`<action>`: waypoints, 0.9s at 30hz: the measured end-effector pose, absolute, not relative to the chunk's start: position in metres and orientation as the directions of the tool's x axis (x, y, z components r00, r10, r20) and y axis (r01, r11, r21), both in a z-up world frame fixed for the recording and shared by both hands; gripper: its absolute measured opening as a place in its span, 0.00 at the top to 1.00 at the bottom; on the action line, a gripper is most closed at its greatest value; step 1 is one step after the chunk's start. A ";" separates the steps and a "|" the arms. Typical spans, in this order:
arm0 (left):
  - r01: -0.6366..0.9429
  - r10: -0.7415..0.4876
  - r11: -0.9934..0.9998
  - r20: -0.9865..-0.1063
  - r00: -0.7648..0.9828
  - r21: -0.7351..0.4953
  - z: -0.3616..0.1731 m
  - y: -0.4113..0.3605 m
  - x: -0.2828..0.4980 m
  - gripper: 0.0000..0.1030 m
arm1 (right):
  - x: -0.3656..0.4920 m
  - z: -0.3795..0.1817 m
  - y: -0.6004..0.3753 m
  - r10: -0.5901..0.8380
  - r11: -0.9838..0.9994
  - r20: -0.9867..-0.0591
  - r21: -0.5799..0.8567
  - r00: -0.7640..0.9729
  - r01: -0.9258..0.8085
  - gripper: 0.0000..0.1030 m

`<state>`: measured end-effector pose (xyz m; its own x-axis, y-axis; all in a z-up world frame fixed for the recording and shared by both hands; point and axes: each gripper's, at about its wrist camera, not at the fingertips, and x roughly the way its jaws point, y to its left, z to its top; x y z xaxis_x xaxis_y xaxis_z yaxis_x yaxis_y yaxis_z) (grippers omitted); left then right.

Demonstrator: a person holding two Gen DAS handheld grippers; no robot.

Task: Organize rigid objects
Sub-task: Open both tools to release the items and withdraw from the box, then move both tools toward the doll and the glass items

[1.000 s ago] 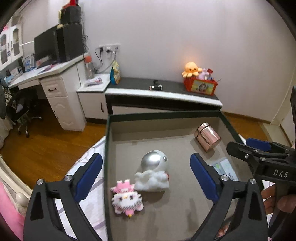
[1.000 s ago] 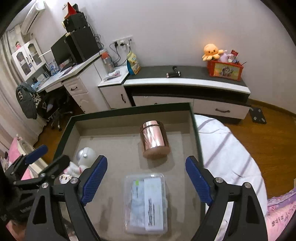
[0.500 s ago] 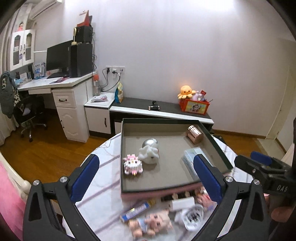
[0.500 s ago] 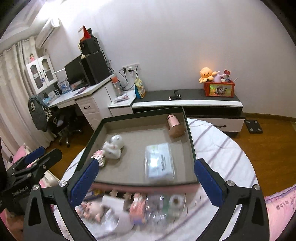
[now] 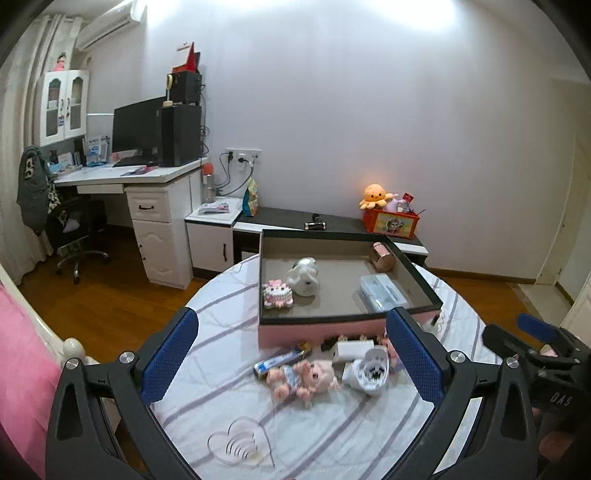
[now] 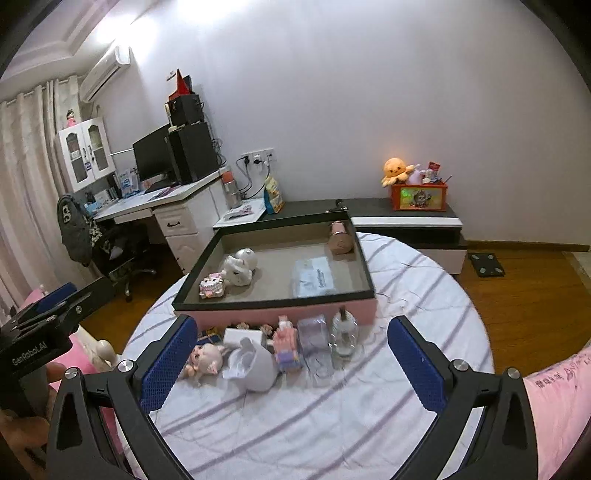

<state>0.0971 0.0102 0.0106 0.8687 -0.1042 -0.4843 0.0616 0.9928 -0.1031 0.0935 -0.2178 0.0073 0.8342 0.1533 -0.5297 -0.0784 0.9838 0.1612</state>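
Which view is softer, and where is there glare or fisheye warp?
Right wrist view: slight motion smear on the clear plastic case in the pink-sided tray. Left wrist view: crisper. Both: ceiling light washes out the white wall at top, black vignette in the corners, and the door frame bows near the rim.

You see a box [image 5: 321, 326] with matt pink card walls, a dark rim and a dull grey lining. In it: a glossy copper-metal canister [image 5: 382, 256], a shiny silver-and-white plastic astronaut figure [image 5: 303, 277] and a clear plastic case [image 5: 382, 292]. The tablecloth [image 6: 332, 417] is soft striped white cloth. Gripper pads [image 6: 168, 363] look rough, textured blue rubber. The floor [image 6: 528, 295] is polished wood.
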 end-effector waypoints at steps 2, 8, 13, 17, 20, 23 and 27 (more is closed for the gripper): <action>0.050 -0.096 0.993 -0.487 0.868 -0.108 0.005 0.013 0.086 0.00 | 0.084 0.004 -0.221 0.141 0.985 -0.528 0.159 0.838 -0.066 0.00; 0.032 -0.091 0.991 -0.494 0.865 -0.128 -0.010 0.016 0.063 0.00 | 0.064 -0.007 -0.230 0.127 0.985 -0.539 0.167 0.833 -0.043 0.00; 0.039 -0.090 0.993 -0.496 0.864 -0.112 -0.015 0.010 0.052 0.00 | 0.055 -0.014 -0.223 0.135 0.986 -0.545 0.157 0.828 -0.058 0.00; 0.044 -0.090 0.994 -0.493 0.865 -0.103 -0.016 0.007 0.049 0.00 | 0.053 -0.014 -0.217 0.148 0.986 -0.544 0.147 0.826 -0.079 0.00; 0.046 -0.092 0.994 -0.495 0.864 -0.103 -0.018 0.007 0.047 0.00 | 0.052 -0.014 -0.214 0.155 0.985 -0.545 0.146 0.824 -0.088 0.00; 0.048 -0.095 0.993 -0.499 0.861 -0.106 -0.019 0.006 0.047 0.00 | 0.052 -0.014 -0.214 0.153 0.985 -0.546 0.147 0.824 -0.086 0.00; 0.051 -0.097 0.993 -0.500 0.861 -0.105 -0.021 0.005 0.047 0.00 | 0.052 -0.014 -0.214 0.152 0.986 -0.547 0.145 0.823 -0.086 0.00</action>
<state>0.0468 0.0052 -0.0206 0.8605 -0.0971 -0.5000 0.0508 0.9931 -0.1054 0.0524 -0.2136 -0.0145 0.8230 0.1523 -0.5473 -0.0857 0.9856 0.1455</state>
